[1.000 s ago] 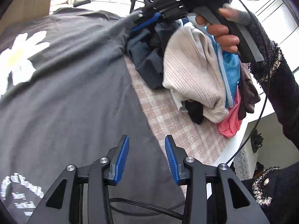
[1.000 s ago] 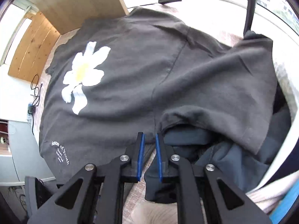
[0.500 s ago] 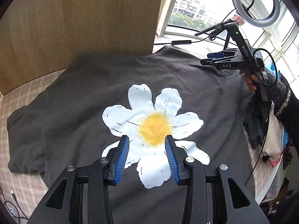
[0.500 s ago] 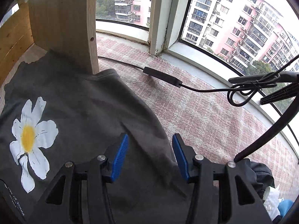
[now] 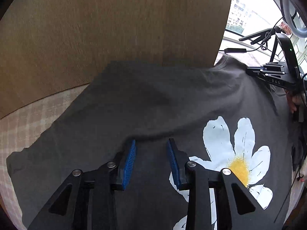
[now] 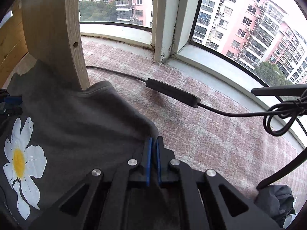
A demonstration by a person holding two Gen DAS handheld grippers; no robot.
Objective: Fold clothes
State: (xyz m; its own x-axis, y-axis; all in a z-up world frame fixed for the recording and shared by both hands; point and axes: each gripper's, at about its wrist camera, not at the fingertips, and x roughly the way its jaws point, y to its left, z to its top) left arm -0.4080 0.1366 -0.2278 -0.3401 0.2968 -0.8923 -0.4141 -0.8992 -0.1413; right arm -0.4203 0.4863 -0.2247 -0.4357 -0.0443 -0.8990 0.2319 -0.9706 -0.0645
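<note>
Right gripper (image 6: 153,143) pinched on shirt (image 6: 73,126) edge near window side. Left gripper (image 5: 151,145) wide, empty, low over shirt (image 5: 153,99) ridge, daisy (image 5: 238,153) to its right. Shirt flat on plaid cloth (image 6: 201,134). Left nearer free edge; likely grabs next.

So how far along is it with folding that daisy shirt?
Early. The dark T-shirt lies spread, daisy print up, on the checked cloth. The right gripper is shut on a raised shirt edge; the left gripper is open over a ridge of cloth. No finished fold shows.
</note>
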